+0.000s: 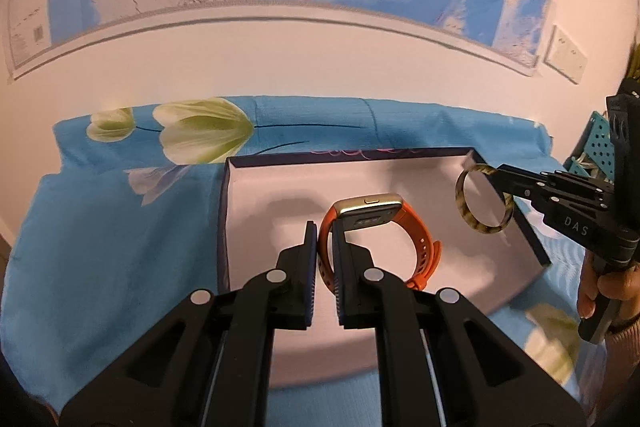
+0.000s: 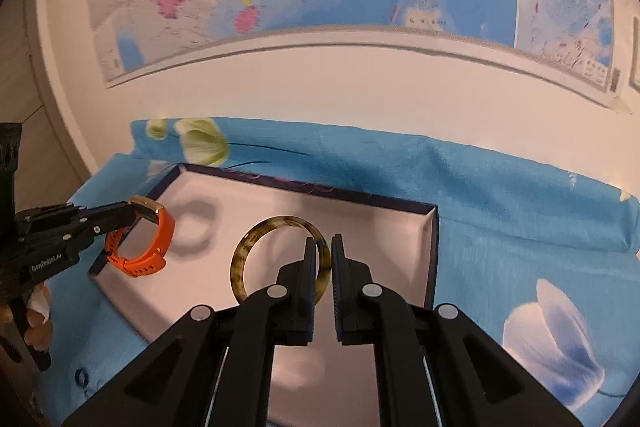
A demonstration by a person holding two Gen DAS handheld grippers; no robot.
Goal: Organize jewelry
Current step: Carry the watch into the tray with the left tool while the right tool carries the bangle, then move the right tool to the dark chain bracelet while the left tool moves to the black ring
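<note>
Above the box (image 1: 532, 239), my left claw (image 1: 325, 247) pinches the watch (image 1: 416, 239), my right claw (image 2: 325, 259) the bangle (image 2: 244, 259); neither is laid down, so both placings remain.

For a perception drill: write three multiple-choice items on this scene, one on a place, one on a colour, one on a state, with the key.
1. Where is the bangle?
A. Lying flat on the cloth
B. Held over the box by the right gripper
C. Hanging on the map

2. What colour is the watch strap?
A. Orange
B. Green
C. White

3. What is the state of the left gripper?
A. Wide open, holding nothing
B. Shut on the bangle
C. Shut on the watch

Key:
1 B: the right gripper pinches its rim, and the white floor of the box shows behind it.
2 A: the strap is bright orange in both views, with a gold case.
3 C: its jaws clamp the strap, and the watch hangs clear of the box floor, casting a shadow there.
</note>
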